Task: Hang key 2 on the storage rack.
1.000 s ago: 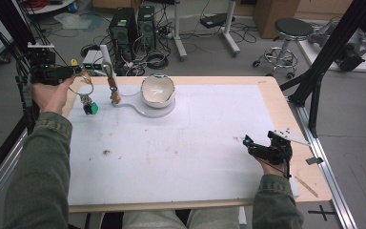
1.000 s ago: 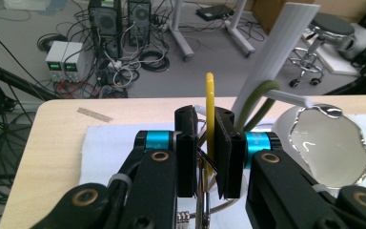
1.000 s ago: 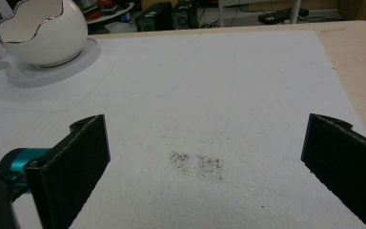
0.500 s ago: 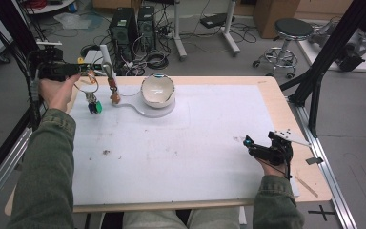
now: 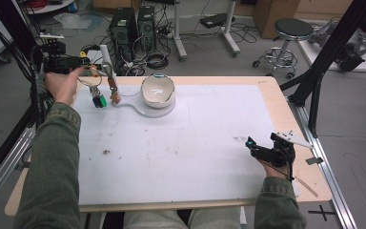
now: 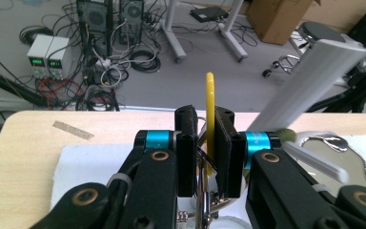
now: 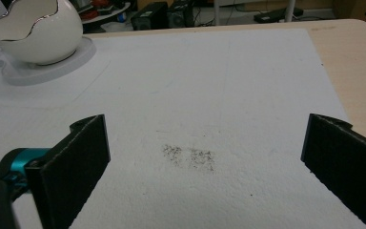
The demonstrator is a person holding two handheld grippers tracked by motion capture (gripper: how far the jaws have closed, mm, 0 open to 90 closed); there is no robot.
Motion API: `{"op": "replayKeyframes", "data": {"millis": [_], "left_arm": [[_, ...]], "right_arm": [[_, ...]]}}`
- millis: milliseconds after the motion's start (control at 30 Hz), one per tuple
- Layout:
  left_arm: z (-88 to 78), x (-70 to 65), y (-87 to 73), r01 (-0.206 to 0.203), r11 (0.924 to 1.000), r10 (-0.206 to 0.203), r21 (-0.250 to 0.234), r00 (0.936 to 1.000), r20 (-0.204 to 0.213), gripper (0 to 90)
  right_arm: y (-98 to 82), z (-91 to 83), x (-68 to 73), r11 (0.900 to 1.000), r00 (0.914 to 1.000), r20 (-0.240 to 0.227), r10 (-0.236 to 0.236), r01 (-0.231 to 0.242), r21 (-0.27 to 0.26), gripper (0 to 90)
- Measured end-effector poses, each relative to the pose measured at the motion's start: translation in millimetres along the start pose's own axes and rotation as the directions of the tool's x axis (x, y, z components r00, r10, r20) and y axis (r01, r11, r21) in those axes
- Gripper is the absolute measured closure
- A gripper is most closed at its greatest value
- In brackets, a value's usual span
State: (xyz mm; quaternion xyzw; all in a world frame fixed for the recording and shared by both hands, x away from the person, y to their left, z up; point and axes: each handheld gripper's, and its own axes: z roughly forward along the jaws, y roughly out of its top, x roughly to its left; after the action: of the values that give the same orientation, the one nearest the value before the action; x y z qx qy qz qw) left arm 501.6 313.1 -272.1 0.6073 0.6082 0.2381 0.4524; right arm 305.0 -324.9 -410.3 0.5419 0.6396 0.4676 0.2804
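Presently left tongs [image 6: 205, 143] are clamped on a yellow strip [image 6: 210, 112]; right tongs [image 7: 205, 157] rest wide apart above the table [image 7: 267, 86].

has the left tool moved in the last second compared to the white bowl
Yes. The left tool has risen and drifted toward the table's far edge, away from the person, while the white bowl stayed put.
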Motion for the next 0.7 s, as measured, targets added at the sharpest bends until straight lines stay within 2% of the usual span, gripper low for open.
{"op": "replayKeyframes", "data": {"millis": [267,433,500,567,700], "left_arm": [[15.5,5.2,-3.2,0.012,0.9998,-0.013,0.012,0.9996,0.027,80.5],[23.0,10.5,-3.0,0.035,0.9994,-0.035,-0.005,0.9988,0.035,80.5],[27.1,10.0,-1.1,0.022,0.9997,-0.022,0.009,0.9994,0.028,80.5],[30.5,9.1,0.5,0.028,0.9995,-0.027,-0.015,0.9988,0.042,80.5],[36.3,7.3,7.0,0.001,1.0000,-0.001,-0.009,0.9989,0.047,80.5]], "right_arm": [[-2.0,0.0,-0.9,1.000,0.9999,0.003,0.012,-0.012,0.003,1.5],[-3.4,0.4,-2.1,1.000,0.9999,0.001,0.017,-0.017,0.009,1.5],[-3.7,0.0,-3.4,1.000,0.9999,0.003,0.011,-0.011,0.008,1.5],[-4.0,-1.3,-3.8,1.000,0.9998,0.007,0.020,-0.020,0.009,1.5],[-4.6,-2.6,-5.3,1.000,0.9998,0.013,0.015,-0.015,0.008,1.5]]}}
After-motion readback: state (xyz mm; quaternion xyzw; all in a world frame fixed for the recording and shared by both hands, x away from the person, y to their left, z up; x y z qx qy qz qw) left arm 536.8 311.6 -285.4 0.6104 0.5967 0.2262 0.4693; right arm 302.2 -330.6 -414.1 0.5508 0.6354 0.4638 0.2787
